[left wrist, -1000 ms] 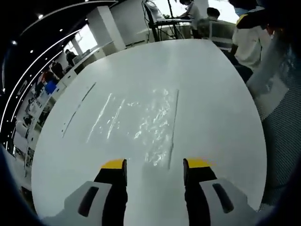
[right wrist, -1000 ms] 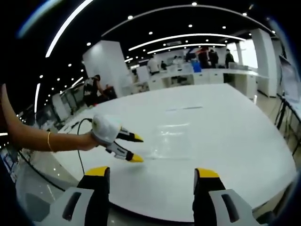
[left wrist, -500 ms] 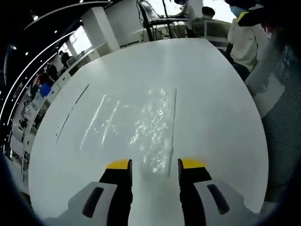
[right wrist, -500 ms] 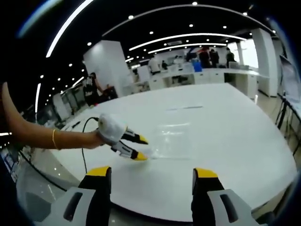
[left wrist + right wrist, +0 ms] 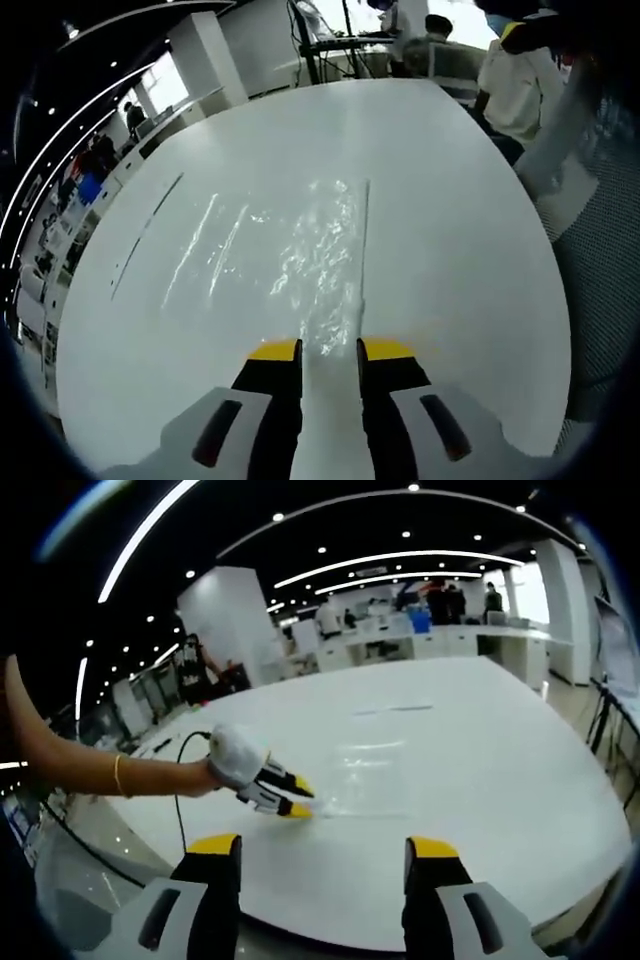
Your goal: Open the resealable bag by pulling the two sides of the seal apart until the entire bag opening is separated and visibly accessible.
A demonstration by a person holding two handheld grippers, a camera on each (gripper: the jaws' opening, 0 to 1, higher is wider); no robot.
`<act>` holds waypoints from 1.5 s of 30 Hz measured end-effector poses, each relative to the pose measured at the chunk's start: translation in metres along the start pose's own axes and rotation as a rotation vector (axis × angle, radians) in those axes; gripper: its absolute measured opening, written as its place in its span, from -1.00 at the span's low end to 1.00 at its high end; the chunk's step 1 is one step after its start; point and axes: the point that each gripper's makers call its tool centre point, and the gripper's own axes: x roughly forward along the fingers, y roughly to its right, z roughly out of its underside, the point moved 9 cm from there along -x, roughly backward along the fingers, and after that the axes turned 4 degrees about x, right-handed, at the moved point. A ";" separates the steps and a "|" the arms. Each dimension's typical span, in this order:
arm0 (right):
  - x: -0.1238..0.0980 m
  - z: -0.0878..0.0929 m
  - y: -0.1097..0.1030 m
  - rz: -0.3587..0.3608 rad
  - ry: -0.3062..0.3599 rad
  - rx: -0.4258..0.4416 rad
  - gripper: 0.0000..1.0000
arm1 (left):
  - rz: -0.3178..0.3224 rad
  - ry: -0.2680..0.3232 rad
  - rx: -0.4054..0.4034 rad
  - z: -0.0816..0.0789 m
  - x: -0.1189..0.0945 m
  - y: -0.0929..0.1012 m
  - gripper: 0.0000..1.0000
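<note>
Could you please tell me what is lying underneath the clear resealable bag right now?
Only the white table lies under the resealable bag; its surface shows through the clear plastic. The left hand-held gripper covers the bag's near edge, so that strip is hidden.

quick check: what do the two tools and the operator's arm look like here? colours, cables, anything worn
Both tools match: pale grey bodies with dark oval insets, black jaws capped in yellow. The left tool shows this up close; the right tool is the same. In the right gripper view the left tool has a rounded white body, a thin black cable trailing from it, and the operator's bare arm wears a gold bangle.
</note>
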 end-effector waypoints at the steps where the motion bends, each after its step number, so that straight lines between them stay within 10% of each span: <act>1: 0.000 0.000 0.000 0.001 -0.002 0.000 0.27 | 0.002 -0.002 -0.003 0.000 0.000 0.000 -0.61; 16: 0.000 0.000 0.000 -0.004 -0.001 0.006 0.24 | 0.031 -0.001 0.026 0.000 0.004 0.006 -0.94; 45: 0.001 0.000 -0.001 -0.010 0.000 0.004 0.23 | 0.037 0.027 0.048 -0.007 -0.006 0.007 -1.00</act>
